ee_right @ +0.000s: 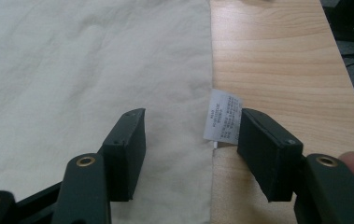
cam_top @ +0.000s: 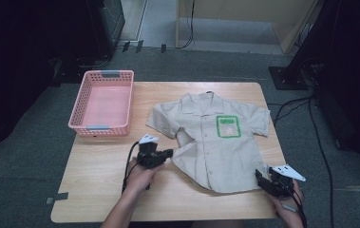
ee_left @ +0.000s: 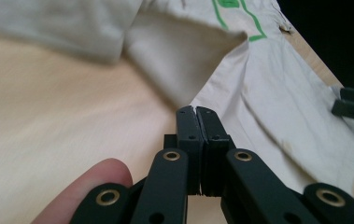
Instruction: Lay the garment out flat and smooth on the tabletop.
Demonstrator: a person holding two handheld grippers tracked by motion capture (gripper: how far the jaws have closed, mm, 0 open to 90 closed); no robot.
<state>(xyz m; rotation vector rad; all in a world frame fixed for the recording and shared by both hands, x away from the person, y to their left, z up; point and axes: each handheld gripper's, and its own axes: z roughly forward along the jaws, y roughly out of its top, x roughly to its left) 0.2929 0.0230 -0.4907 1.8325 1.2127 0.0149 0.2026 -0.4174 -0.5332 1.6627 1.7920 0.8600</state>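
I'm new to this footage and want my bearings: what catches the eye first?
A beige short-sleeved shirt with a green-edged chest pocket lies spread on the wooden table. The left hand-held gripper is shut on its side edge, and the right hand-held gripper stands open at its bottom corner. A pink basket sits far left.

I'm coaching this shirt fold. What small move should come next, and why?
Probably close the right gripper on the shirt hem by the care label. Its jaws stand open astride that edge, while the left gripper is already shut on the other hem corner. Both corners need a grip before lifting.
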